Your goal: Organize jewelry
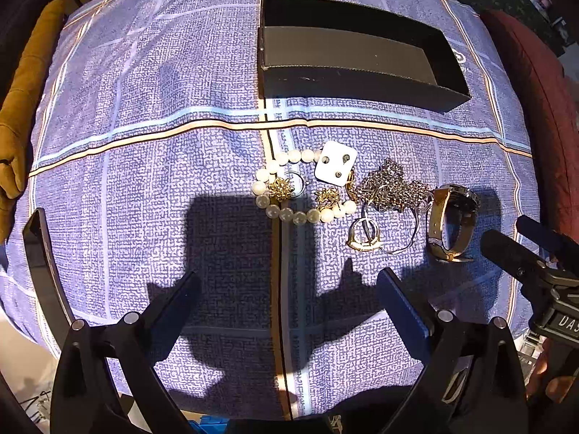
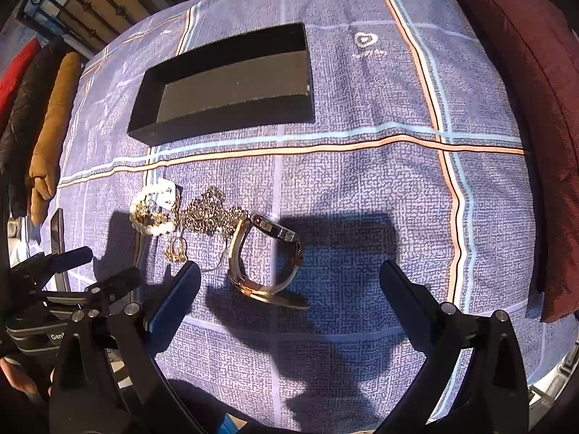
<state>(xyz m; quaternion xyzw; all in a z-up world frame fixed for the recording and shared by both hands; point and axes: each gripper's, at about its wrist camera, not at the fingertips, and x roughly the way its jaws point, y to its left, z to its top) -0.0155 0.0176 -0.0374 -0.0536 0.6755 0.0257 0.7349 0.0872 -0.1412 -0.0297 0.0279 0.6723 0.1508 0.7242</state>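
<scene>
**Nothing sorted yet: the box is empty and all jewelry lies on the cloth**

The task looks to be at its very beginning. The black box (image 1: pixel 347 54) stands open on the blue checked cloth (image 1: pixel 144 108), and its grey floor is bare in both views. All pieces lie together in a small heap on the cloth, nearer to the tools than the box and apart from it: the pearl bracelet (image 1: pixel 289 213), a white earring card (image 1: pixel 334 168) that rests on the bracelet's far side, gold flower-shaped pieces (image 1: pixel 280 188) inside the pearl loop, a tangled chain (image 1: pixel 392 184), a ring (image 1: pixel 363 235) and a watch (image 1: pixel 452 222) standing on its edge. So every piece is left to move, I judge.

The left tool (image 1: pixel 287 289) is wide open and holds nothing; it hovers in front of the pearls. The right tool (image 2: pixel 289 282) is also wide open and empty, with the watch (image 2: pixel 264 256) between its fingers' line and a little beyond.

The left view shows the earring card and the flower pieces clearly; in the right view they are small and hard to tell. The right view shows a white heart logo (image 2: pixel 365 40) on the cloth beside the box and a dark red cushion (image 2: pixel 524 108).
</scene>
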